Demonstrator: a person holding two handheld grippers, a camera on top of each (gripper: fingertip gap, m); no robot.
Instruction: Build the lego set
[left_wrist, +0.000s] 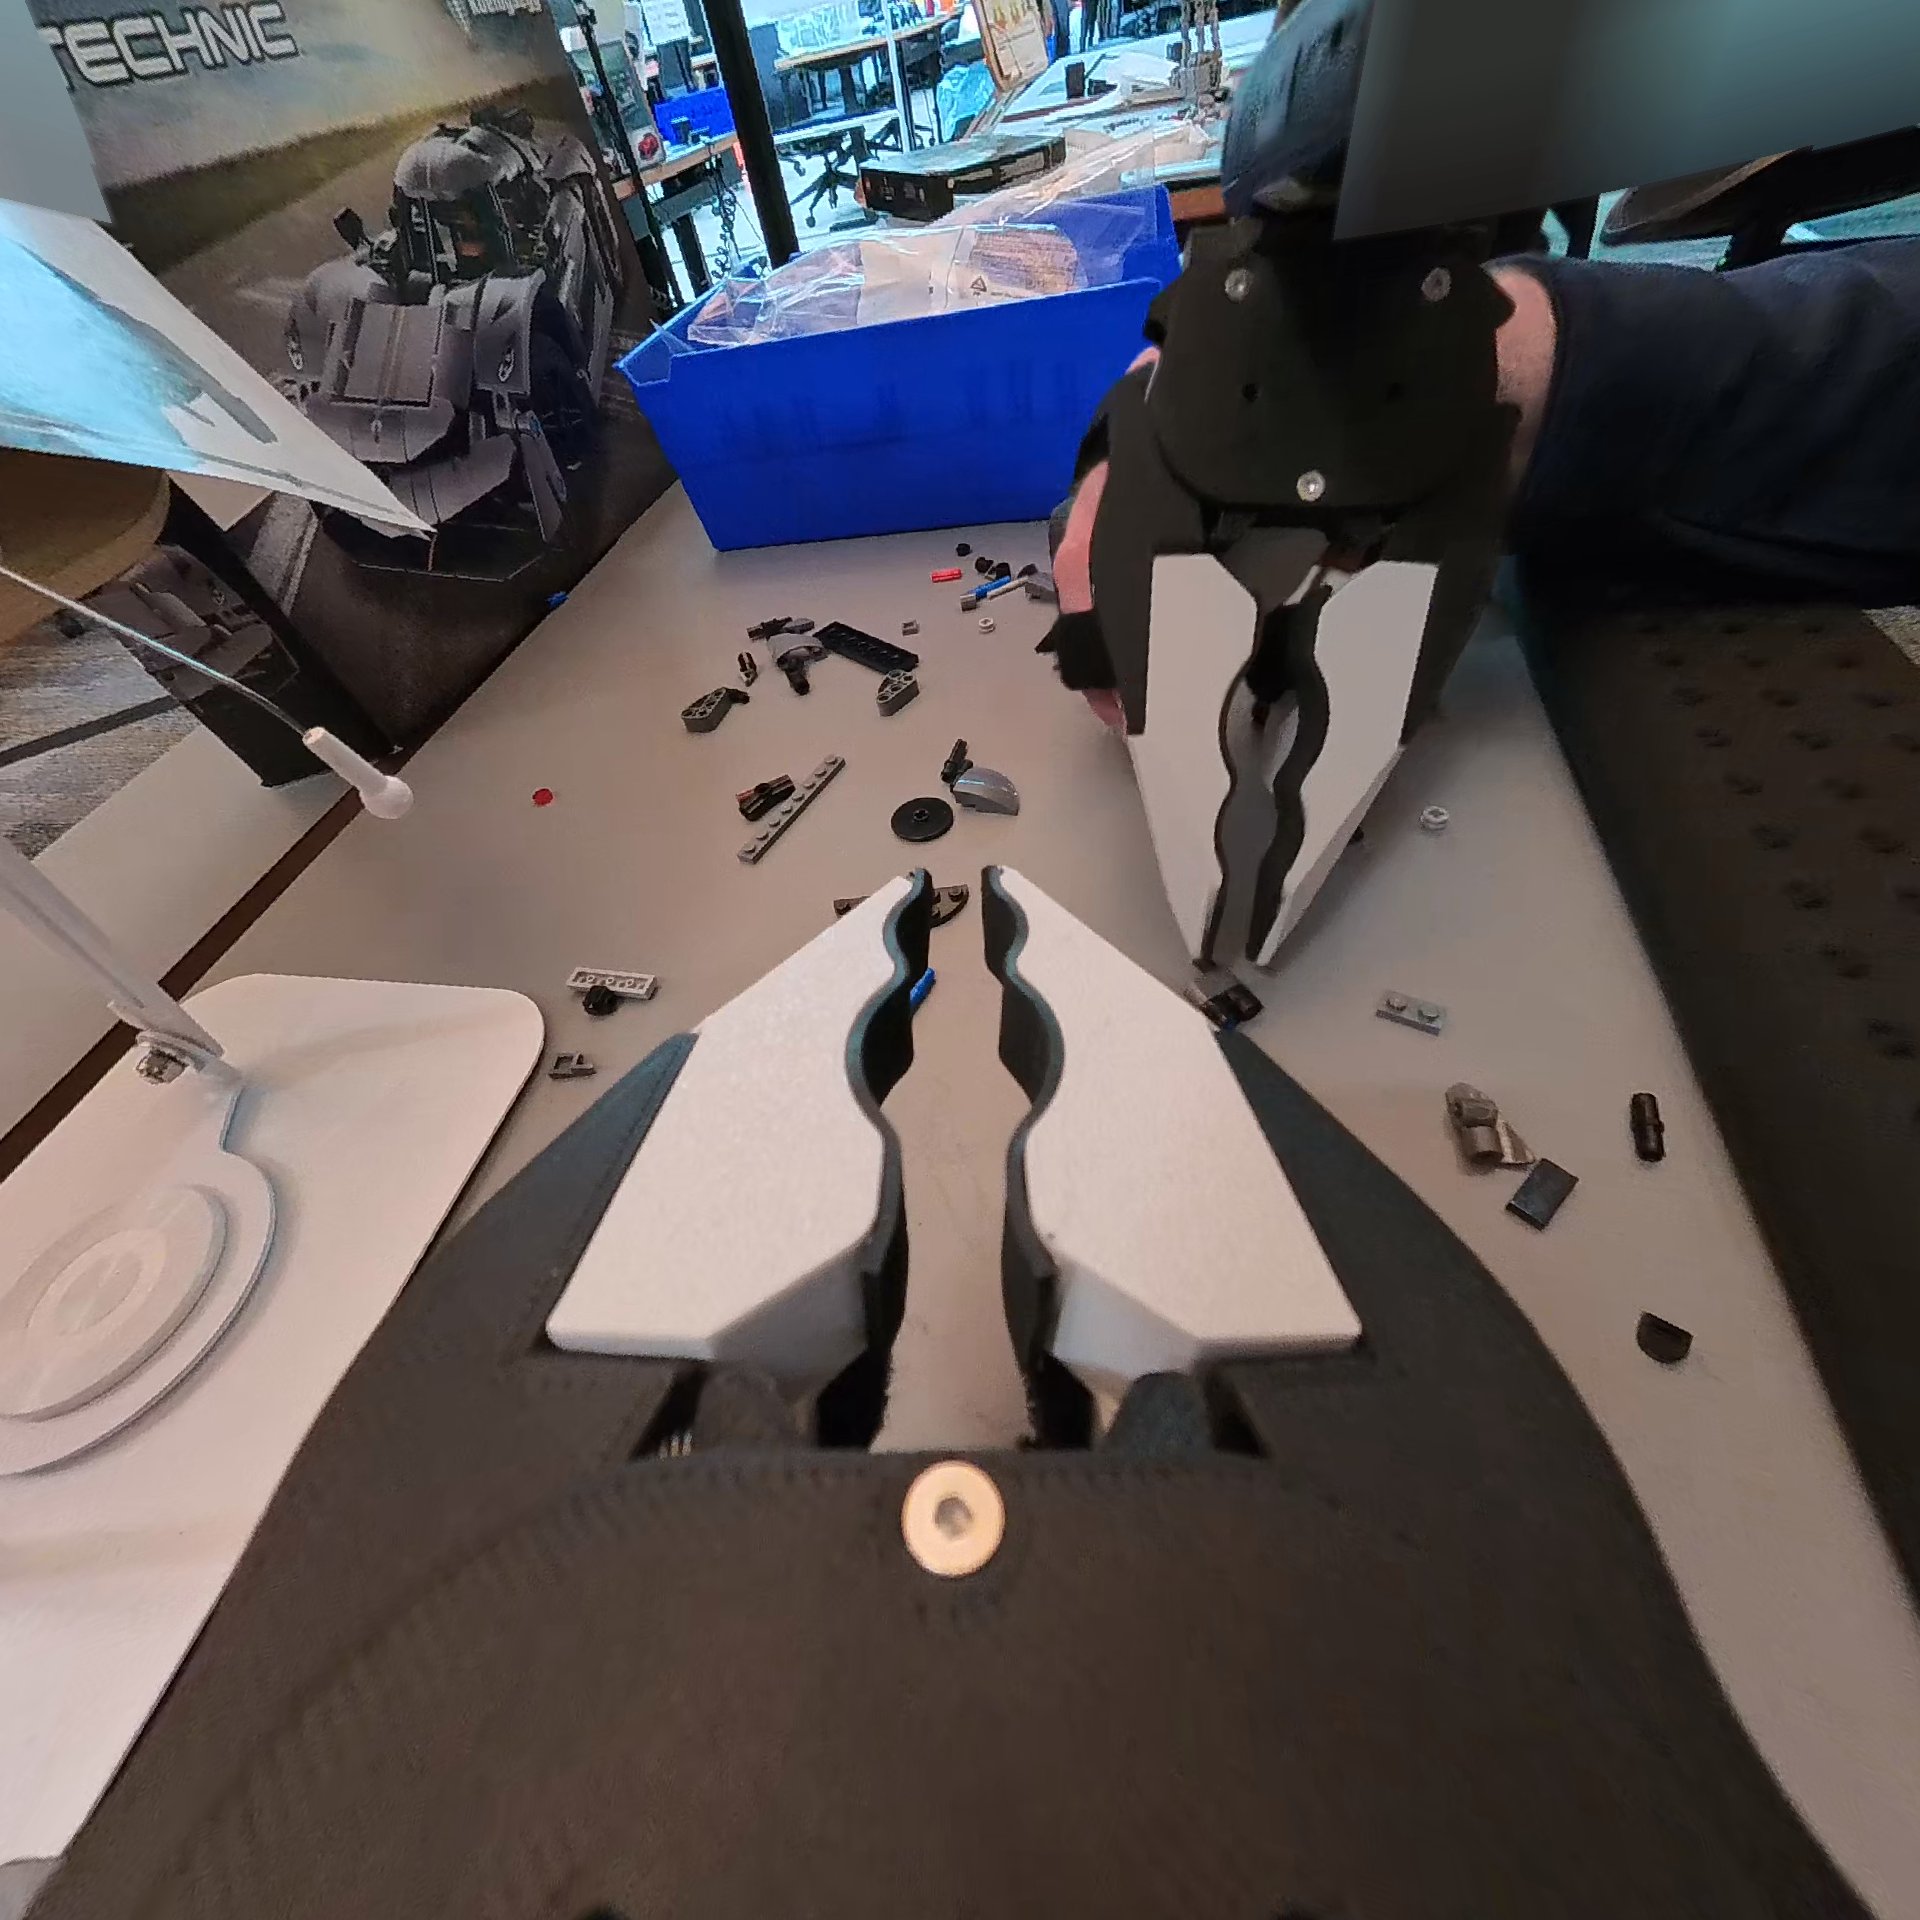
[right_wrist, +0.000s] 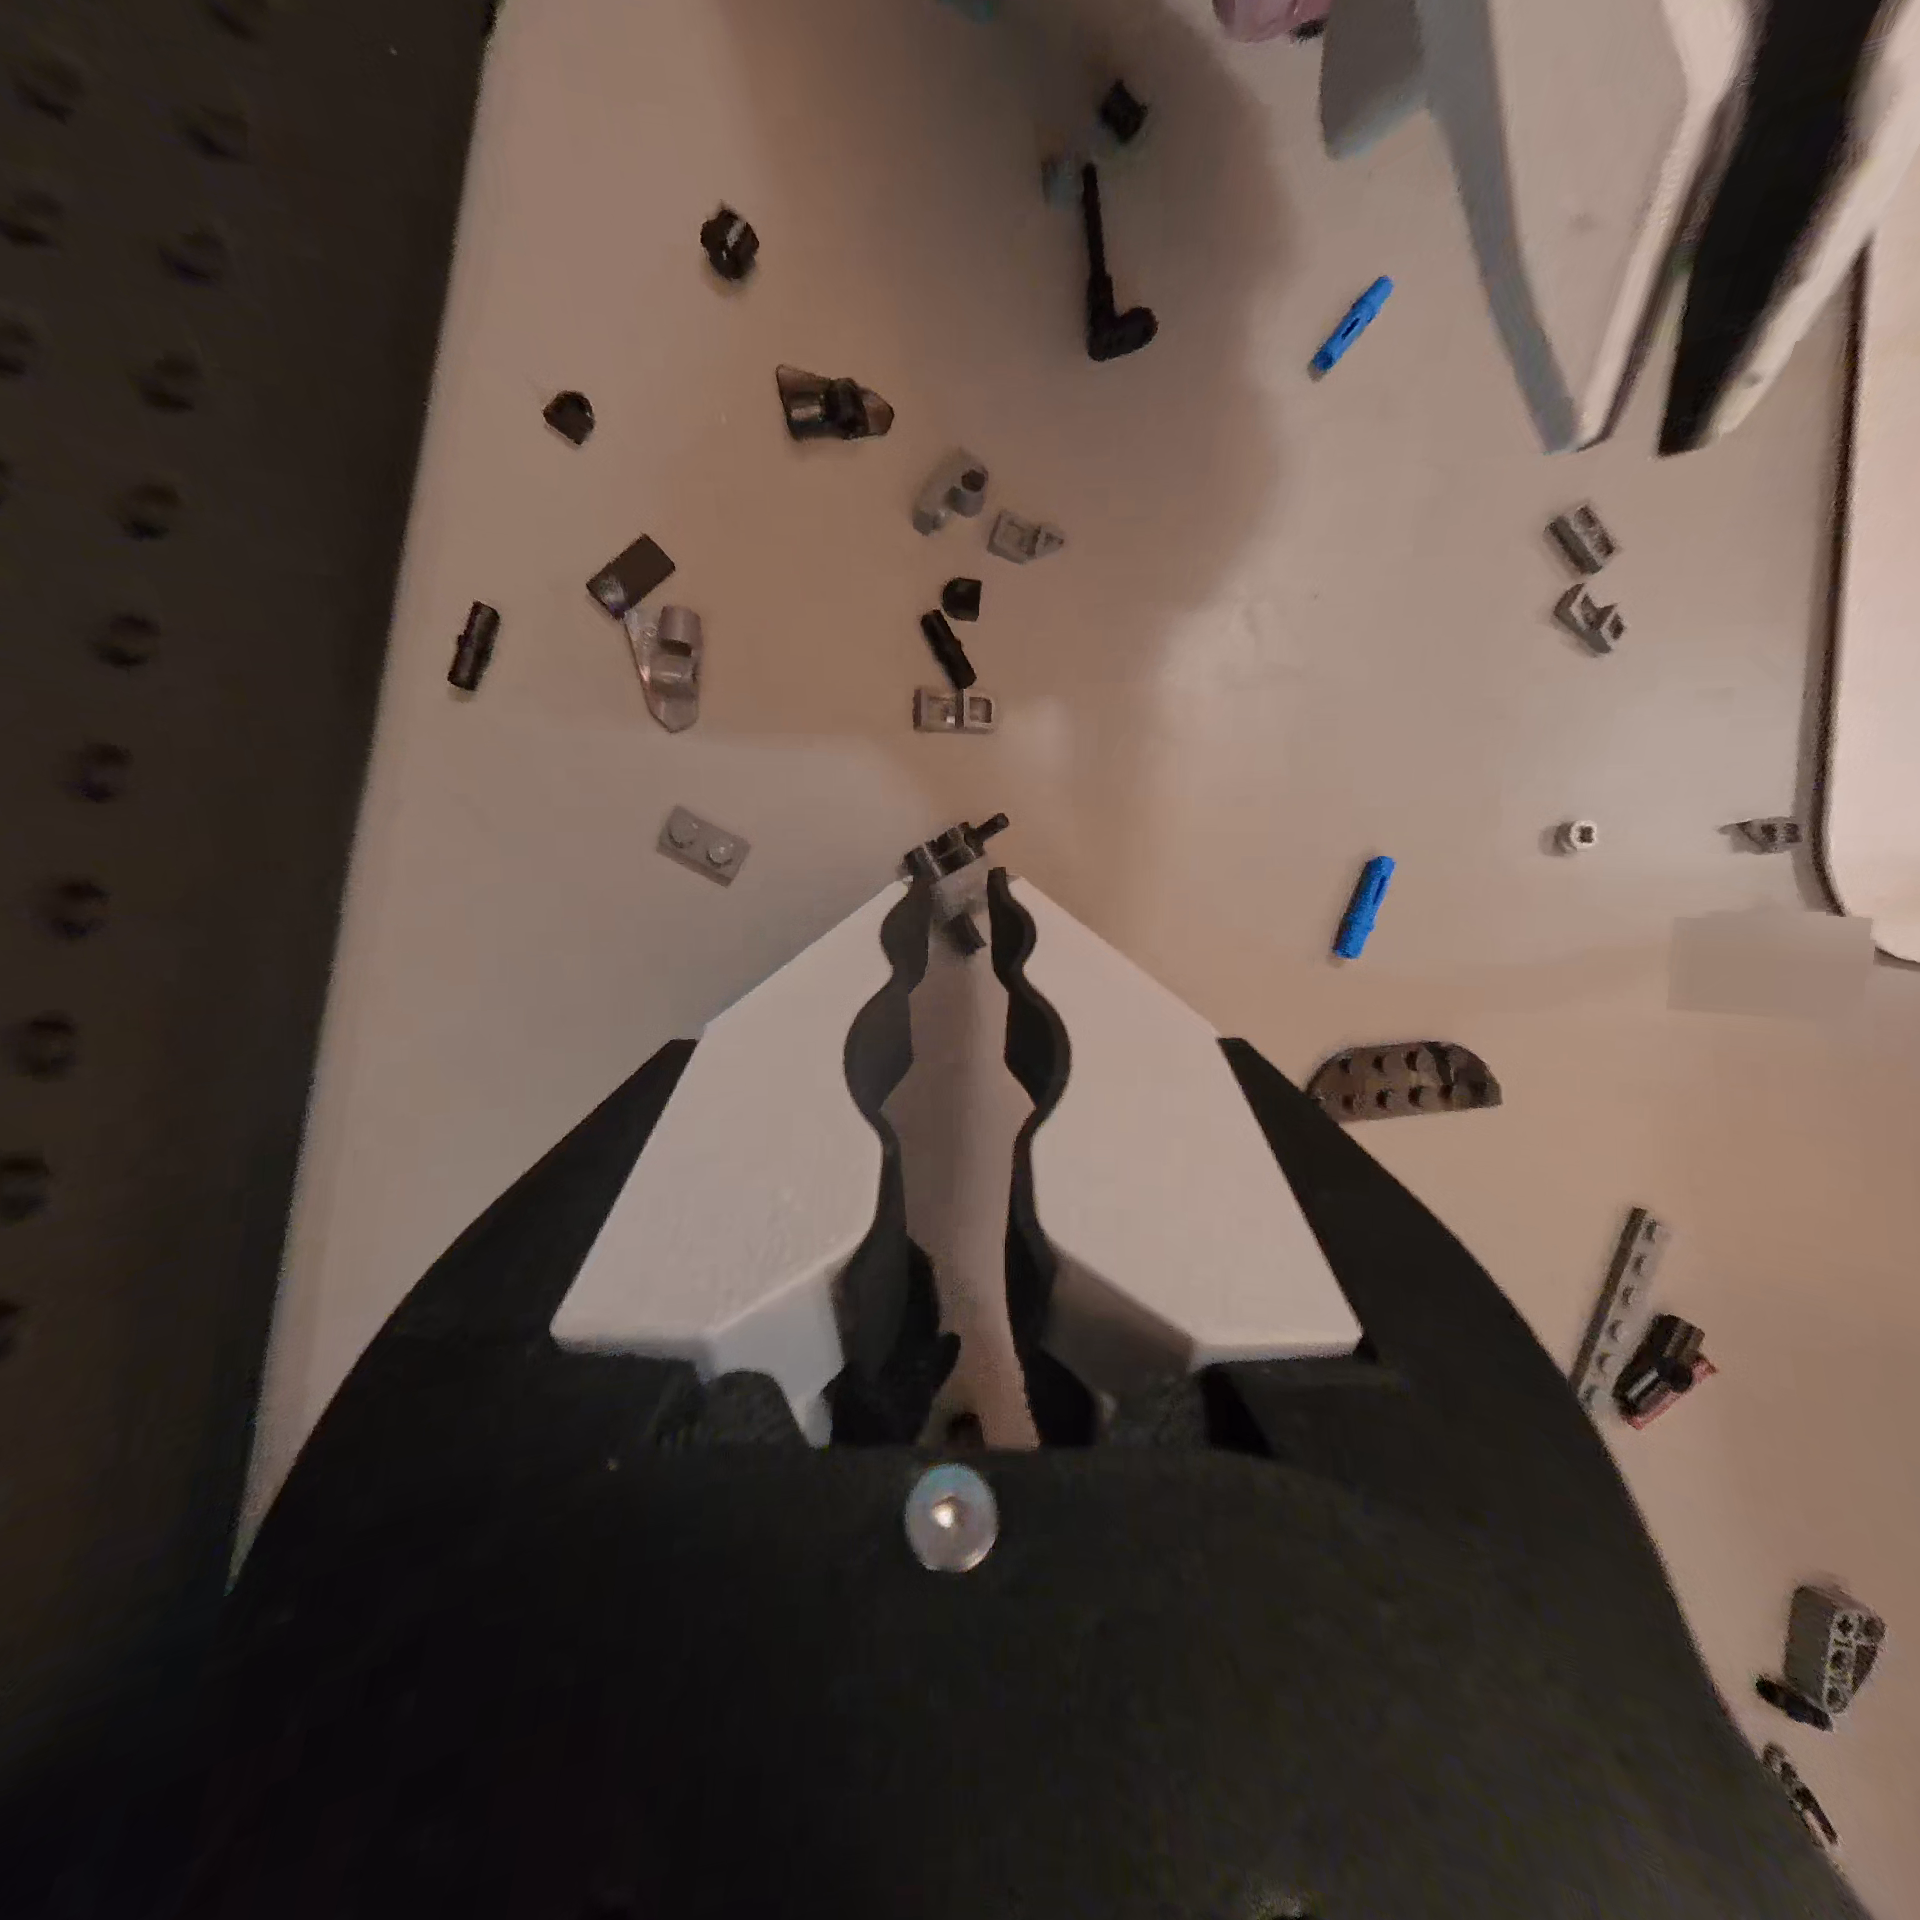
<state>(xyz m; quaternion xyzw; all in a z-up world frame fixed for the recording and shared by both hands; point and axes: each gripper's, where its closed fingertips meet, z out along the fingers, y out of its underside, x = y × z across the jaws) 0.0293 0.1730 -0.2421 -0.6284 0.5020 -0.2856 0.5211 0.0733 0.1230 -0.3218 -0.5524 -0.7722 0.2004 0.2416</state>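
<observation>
Loose Lego pieces lie scattered on the pale table (left_wrist: 623, 883). My left gripper (left_wrist: 953, 883) hovers low over it, jaws slightly apart and empty; a blue pin (left_wrist: 923, 987) shows through the gap. My right gripper (left_wrist: 1233, 954) points steeply down at the table to its right. In the right wrist view its tips (right_wrist: 951, 881) stand on either side of a small grey and black assembly (right_wrist: 948, 868) resting on the table, with a little gap on each side. The left gripper (right_wrist: 1616, 442) shows at the top right of that view.
A blue bin (left_wrist: 914, 416) of plastic bags and the set's box (left_wrist: 416, 312) stand at the back. A white stand base (left_wrist: 312, 1143) is at the left. A black studded mat (left_wrist: 1766, 831) borders the right. A long grey plate (left_wrist: 795, 805) lies mid-table. The tips of one gripper are about 11 cm away from the tips of the other. The long grey plate (left_wrist: 795, 805) is about 20 cm from both grippers' fingertips. It turns up in the right wrist view (right_wrist: 1603, 1342) as well.
</observation>
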